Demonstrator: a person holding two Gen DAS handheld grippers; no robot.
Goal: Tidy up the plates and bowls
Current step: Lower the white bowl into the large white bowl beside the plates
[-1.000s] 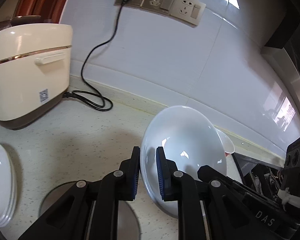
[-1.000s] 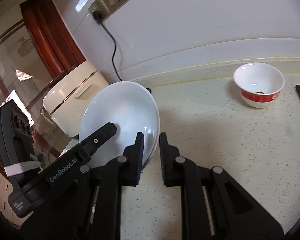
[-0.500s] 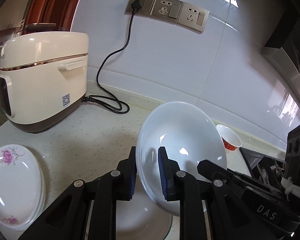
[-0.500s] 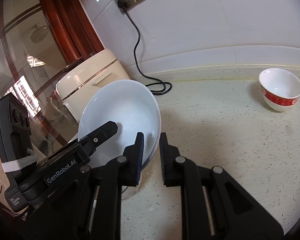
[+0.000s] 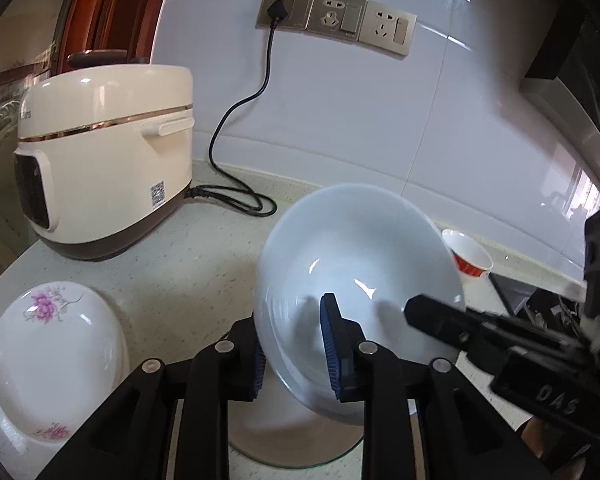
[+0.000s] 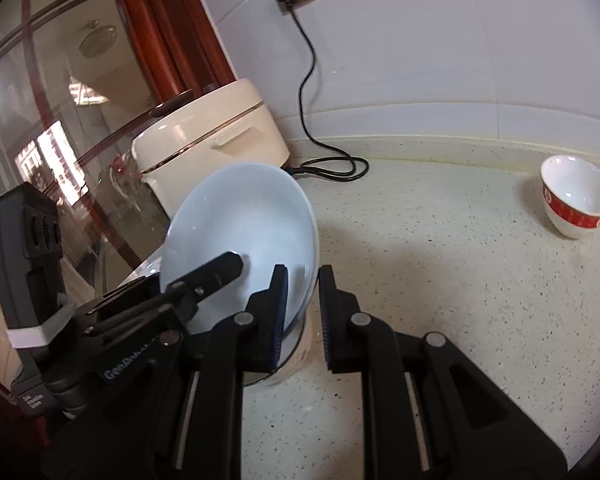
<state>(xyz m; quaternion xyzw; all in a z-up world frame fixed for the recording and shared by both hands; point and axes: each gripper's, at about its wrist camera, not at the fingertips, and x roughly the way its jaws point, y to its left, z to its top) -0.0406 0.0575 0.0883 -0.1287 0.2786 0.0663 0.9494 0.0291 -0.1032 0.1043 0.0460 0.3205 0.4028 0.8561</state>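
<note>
The big white bowl (image 5: 356, 276) sits tilted in the middle of the frame, above another dish (image 5: 300, 436) on the worktop (image 5: 204, 264). The right gripper (image 6: 303, 304) has its fingers closed on the bowl's rim. The left gripper (image 5: 296, 344) has just been opening its fingers, with the rim between them. Flowered plates (image 5: 56, 356) are stacked at lower left. The little red-and-white bowl (image 6: 578, 196), at right, waits to be put away.

Cream rice cooker (image 5: 104, 160) on speckled counter (image 6: 440, 280), black cord (image 5: 236, 128) (plugged in); wall sockets (image 5: 336, 18)
</note>
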